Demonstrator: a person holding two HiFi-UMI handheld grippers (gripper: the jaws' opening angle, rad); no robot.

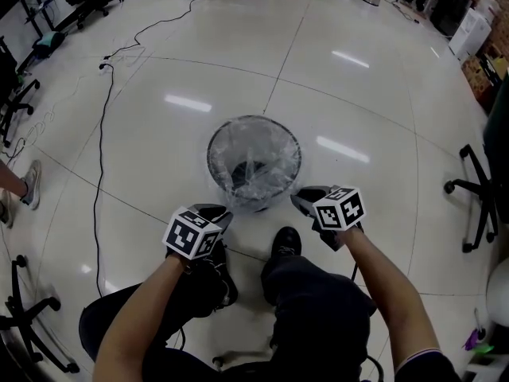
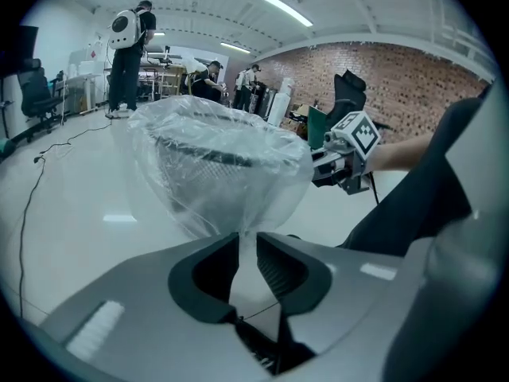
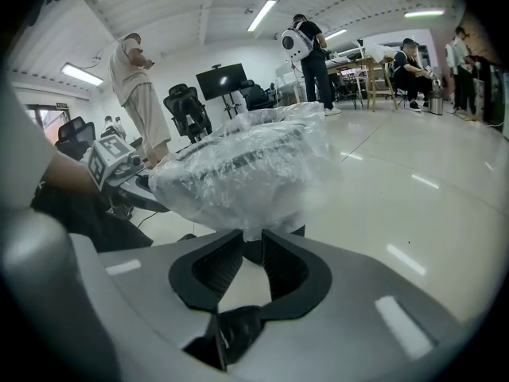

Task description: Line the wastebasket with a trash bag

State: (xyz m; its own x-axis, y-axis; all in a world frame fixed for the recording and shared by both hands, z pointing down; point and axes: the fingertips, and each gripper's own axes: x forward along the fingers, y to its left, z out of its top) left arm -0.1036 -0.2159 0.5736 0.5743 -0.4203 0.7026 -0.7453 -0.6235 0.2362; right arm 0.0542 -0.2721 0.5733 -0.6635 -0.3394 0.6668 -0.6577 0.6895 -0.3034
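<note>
Left tool (image 2: 246,249) and right tool (image 3: 253,249) both slack, trash bag (image 1: 262,177) edge between their jaws; bag lines the wastebasket (image 1: 211,156).

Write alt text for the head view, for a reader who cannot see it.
A round wastebasket lined with a clear trash bag stands on a glossy pale floor. Seen from above, a person holds the left gripper and right gripper close to its near edge, one each side.

Open-plan lab or workshop hall.
Beyond the left hand-held gripper (image 2: 247,241) a brick wall (image 2: 382,78) runs under strip lights (image 2: 282,8); swivel chairs (image 3: 187,110), a monitor (image 3: 221,78) and floor cables (image 1: 100,134) lie farther off.
</note>
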